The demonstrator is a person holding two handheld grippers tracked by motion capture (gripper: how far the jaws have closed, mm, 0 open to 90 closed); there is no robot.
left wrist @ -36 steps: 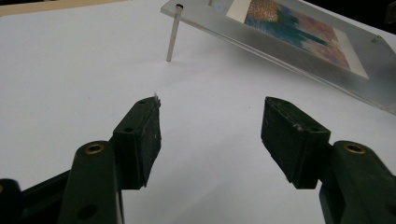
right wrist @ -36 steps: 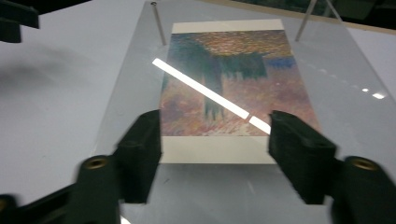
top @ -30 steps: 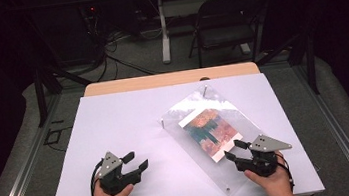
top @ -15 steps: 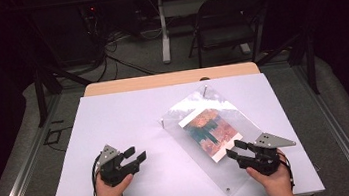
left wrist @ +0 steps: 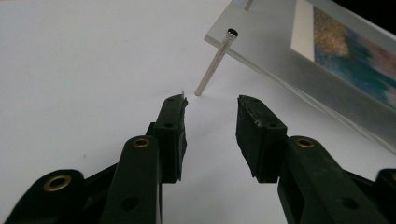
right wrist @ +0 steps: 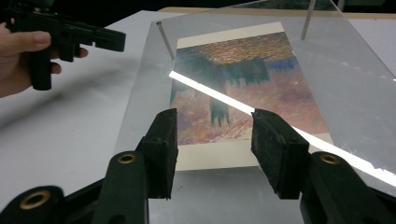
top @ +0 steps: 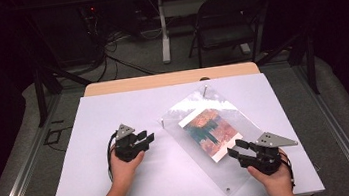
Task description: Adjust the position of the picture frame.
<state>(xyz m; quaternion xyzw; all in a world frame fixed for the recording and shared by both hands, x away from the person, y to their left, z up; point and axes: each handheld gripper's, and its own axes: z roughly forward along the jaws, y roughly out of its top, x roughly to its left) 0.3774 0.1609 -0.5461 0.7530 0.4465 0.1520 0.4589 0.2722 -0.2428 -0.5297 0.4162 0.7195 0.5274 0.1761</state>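
Observation:
A clear acrylic panel (top: 206, 170) lies slanted on the white table (top: 113, 110), raised on thin metal legs, with a colourful picture (top: 210, 130) under it. My left gripper (top: 146, 139) is open just left of the panel's near-left corner. In the left gripper view its jaws (left wrist: 210, 100) point at a metal leg (left wrist: 212, 67) just ahead; they have just been closing, with nothing between them. My right gripper (top: 234, 148) hovers open over the panel's near end. In the right gripper view (right wrist: 212, 114) it sits above the picture's (right wrist: 252, 88) lower edge, jaws slightly narrower than a second ago.
A dark folding chair (top: 228, 21) and the leg of another table (top: 164, 28) stand beyond the far edge, with cables on the floor. The white sheet leaves bare room at the left and front. The left gripper (right wrist: 70, 32) appears at the upper left of the right gripper view.
The left hand has moved forward and to the right, toward the panel's corner leg, and its jaws have narrowed. The right hand and the panel have stayed in place.

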